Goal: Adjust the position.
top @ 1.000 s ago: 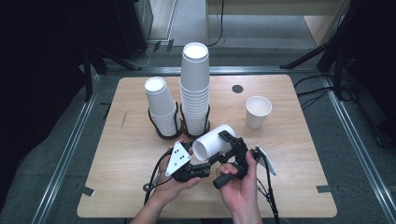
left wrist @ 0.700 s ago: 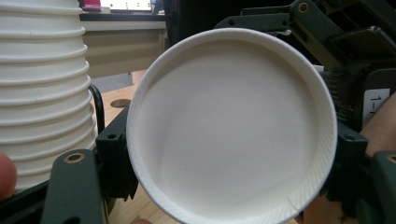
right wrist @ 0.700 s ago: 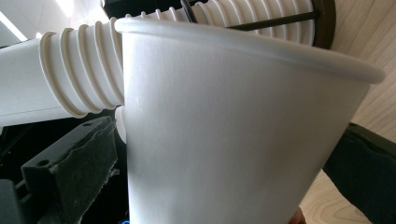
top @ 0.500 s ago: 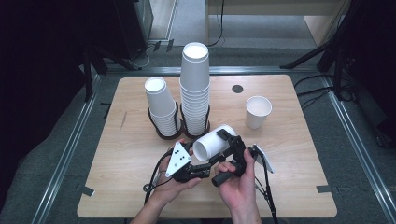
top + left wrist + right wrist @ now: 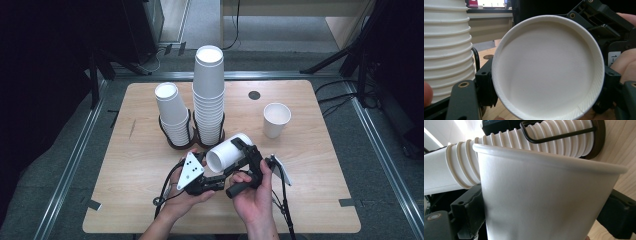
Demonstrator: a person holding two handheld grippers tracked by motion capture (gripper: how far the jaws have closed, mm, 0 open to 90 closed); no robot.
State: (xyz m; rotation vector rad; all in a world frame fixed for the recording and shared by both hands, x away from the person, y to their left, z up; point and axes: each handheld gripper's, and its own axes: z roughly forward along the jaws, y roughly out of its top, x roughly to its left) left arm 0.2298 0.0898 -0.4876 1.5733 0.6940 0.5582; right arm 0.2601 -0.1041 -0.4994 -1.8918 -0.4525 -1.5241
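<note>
Cup (image 5: 227, 152) lies sideways near the table's (image 5: 320, 200) front middle, clamped in the right gripper (image 5: 245, 155), left gripper (image 5: 212, 181) grip unclear, behind it two cup stacks (image 5: 207, 100) in holders and one loose cup (image 5: 276, 119).

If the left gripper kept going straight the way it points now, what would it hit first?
The paper cup lying on its side, whose round bottom faces the left gripper squarely between its jaws. It looks very close, though whether they already touch it is unclear.

2 cup stacks (image 5: 208, 95) mid-table | lone cup (image 5: 276, 119) to their right | held cup (image 5: 230, 152) in front, between both
</note>
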